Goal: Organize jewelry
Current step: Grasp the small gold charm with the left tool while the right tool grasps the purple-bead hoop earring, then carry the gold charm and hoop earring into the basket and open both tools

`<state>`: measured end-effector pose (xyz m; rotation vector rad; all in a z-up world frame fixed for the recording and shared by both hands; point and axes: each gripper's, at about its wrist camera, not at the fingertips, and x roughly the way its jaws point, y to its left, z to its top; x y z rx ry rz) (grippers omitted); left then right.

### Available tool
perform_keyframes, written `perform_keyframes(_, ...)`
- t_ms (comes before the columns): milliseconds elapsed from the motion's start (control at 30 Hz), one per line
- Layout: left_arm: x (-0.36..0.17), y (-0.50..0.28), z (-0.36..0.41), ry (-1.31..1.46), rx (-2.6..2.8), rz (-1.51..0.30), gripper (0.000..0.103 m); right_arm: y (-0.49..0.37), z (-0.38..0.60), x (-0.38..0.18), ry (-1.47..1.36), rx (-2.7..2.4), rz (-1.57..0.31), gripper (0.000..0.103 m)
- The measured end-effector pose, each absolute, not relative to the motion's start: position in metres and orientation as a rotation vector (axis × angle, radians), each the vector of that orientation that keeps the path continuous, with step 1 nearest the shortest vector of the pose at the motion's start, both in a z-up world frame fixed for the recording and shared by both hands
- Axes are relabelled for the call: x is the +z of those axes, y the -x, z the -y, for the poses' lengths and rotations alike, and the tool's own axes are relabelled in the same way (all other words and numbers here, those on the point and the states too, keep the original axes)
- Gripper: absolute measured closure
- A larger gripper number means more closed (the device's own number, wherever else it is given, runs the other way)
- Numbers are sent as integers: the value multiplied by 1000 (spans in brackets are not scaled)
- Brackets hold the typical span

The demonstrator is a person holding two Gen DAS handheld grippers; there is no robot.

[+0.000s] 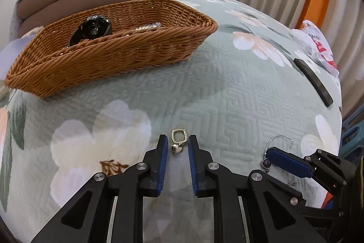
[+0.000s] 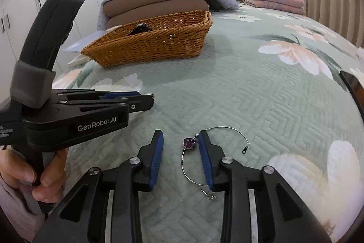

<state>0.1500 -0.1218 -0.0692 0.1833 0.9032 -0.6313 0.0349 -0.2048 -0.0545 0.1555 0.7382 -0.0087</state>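
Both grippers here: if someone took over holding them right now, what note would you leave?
Left gripper: open, small gold charm between its pads on the bedspread, not gripped.
Right gripper: open, over the silver bracelet with purple heart, not lifted.
Done: black watch and pearl piece lie in the wicker basket.
Left: grip both pieces and carry them to the basket.

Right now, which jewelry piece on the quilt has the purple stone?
The silver wire bracelet by the right gripper; its heart charm is purple. The gold square charm at the left gripper has none.
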Motion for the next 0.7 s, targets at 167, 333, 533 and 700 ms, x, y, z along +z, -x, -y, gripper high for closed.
perform_keyframes(167, -69, -147, 119, -159, -656, -893, 93, -37, 210, -55, -180, -17, -740, 89)
perform_keyframes(333, -61, -140, 107, -94, -708, -842, 93, -32, 216, -53, -224, 43, -706, 89)
perform_keyframes(533, -47, -137, 84, 1, -738, -774, 93, -26, 209, -36, -184, 61, -634, 89)
perform_keyframes(700, -39, -137, 74, 68, -767, -744, 93, -28, 213, -27, -188, 65, -611, 89)
